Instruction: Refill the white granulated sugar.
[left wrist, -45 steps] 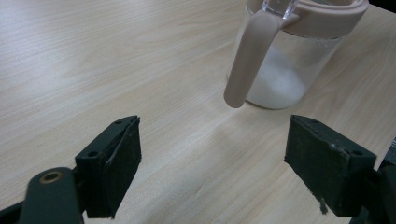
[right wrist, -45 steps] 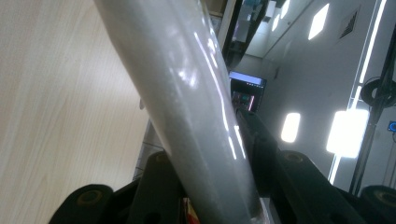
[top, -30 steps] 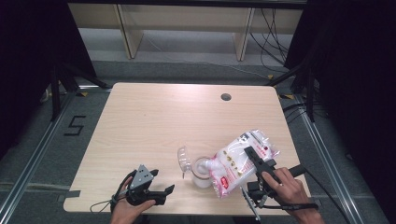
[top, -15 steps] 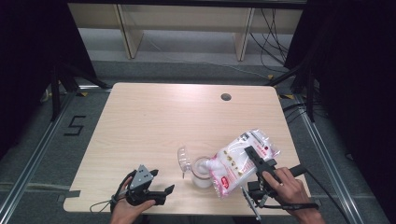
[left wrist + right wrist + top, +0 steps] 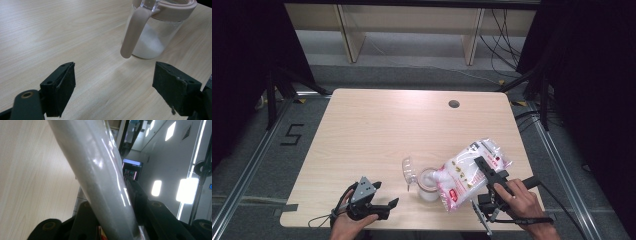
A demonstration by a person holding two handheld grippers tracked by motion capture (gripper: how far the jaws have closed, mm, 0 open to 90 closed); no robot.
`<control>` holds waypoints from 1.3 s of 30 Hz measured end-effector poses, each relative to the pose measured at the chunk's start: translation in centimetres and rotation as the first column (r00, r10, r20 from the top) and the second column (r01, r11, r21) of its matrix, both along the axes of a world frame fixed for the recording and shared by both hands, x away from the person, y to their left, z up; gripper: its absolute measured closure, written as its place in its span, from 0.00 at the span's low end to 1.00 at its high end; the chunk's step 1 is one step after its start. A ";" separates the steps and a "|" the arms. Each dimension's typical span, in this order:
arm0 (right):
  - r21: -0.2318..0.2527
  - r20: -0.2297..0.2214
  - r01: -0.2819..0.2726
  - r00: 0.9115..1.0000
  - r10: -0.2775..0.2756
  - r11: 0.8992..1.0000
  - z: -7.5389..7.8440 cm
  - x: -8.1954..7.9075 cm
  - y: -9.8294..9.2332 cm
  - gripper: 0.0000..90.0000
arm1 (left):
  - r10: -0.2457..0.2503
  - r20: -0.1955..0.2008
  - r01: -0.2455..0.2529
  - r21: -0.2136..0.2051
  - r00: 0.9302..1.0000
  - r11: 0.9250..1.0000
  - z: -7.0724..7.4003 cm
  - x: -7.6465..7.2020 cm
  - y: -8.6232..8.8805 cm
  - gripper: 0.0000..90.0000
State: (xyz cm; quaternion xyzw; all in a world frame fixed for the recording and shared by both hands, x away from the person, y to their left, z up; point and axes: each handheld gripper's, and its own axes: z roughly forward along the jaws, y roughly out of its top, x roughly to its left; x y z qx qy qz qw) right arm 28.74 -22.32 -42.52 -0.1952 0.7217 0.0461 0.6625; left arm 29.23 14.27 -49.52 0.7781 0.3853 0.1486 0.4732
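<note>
A clear plastic bag of white powder (image 5: 467,172) with red print is tipped over a clear jar (image 5: 428,184) near the table's front edge. My right gripper (image 5: 484,170) is shut on the bag, whose glossy side (image 5: 100,177) runs up between the jaws in the right gripper view. The jar (image 5: 155,35) has a beige rim and handle and holds some white powder at its bottom. Its hinged clear lid (image 5: 409,170) stands open to the left. My left gripper (image 5: 387,206) rests on the table left of the jar, open, with nothing between its jaws (image 5: 113,93).
The light wooden table (image 5: 377,130) has a round cable hole (image 5: 454,104) at the back right. Shelving and cables stand on the floor behind the table. Metal rails run along the floor on both sides.
</note>
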 end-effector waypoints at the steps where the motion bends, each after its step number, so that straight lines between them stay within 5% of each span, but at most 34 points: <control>1: 0.003 0.002 0.000 1.000 0.000 1.000 0.0 0.0 0.0 0.81 | -0.001 0.001 0.001 0.002 1.000 1.000 0.0 0.0 0.0 0.20; 3: -0.019 0.001 -0.005 1.000 0.005 1.000 0.3 0.0 0.0 0.81 | -0.001 0.001 0.001 0.008 1.000 1.000 0.0 0.0 0.0 0.20; 4: 0.015 -0.026 0.033 0.999 -0.032 0.999 0.0 -0.2 -0.1 0.81 | 0.001 0.001 -0.001 0.004 1.000 1.000 0.0 0.0 0.0 0.20; 11: 0.016 -0.036 0.003 0.999 -0.003 1.000 0.3 0.2 -0.3 0.81 | -0.013 0.009 0.013 0.010 1.000 1.000 0.0 0.1 0.1 0.20; 12: 0.053 -0.056 0.016 0.998 -0.013 0.998 0.1 0.2 -0.5 0.81 | -0.015 0.011 0.015 0.012 1.000 1.000 0.0 0.1 0.1 0.20; 18: 0.079 -0.070 -0.017 0.997 0.022 0.997 0.4 0.4 -0.7 0.82 | -0.013 0.010 0.013 0.010 1.000 1.000 0.0 0.1 0.1 0.20; 22: 0.140 -0.134 0.001 0.991 0.018 0.990 0.1 0.6 -1.1 0.82 | -0.004 0.003 0.004 0.006 1.000 1.000 0.0 0.0 0.0 0.20; 24: 0.127 -0.122 -0.017 0.992 0.033 0.992 0.2 0.7 -1.1 0.82 | -0.020 0.015 0.020 0.016 1.000 1.000 0.1 0.1 0.1 0.20; 27: 0.185 -0.167 -0.010 0.985 0.042 0.983 0.1 0.8 -1.4 0.83 | -0.016 0.012 0.015 0.012 1.000 1.000 0.0 0.1 0.1 0.20; 32: 0.208 -0.181 -0.039 0.980 0.077 0.977 0.5 0.9 -1.5 0.83 | -0.017 0.011 0.016 0.013 1.000 1.000 0.0 0.1 0.1 0.20; 34: 0.283 -0.223 -0.019 0.971 0.085 0.959 0.3 0.9 -1.8 0.83 | 0.000 0.000 0.000 0.006 1.000 1.000 0.0 0.0 0.0 0.20; 37: 0.283 -0.232 -0.042 0.967 0.110 0.958 0.3 1.2 -1.9 0.83 | -0.003 0.000 0.003 0.011 1.000 1.000 0.1 0.0 0.1 0.20; 38: 0.340 -0.263 -0.011 0.959 0.106 0.940 -0.2 1.1 -2.0 0.83 | -0.003 0.001 0.003 0.012 1.000 1.000 0.1 0.0 0.1 0.20; 39: 0.289 -0.236 -0.054 0.964 0.126 0.956 0.3 1.3 -2.0 0.83 | -0.003 0.001 0.003 0.013 1.000 1.000 0.1 -0.1 0.1 0.20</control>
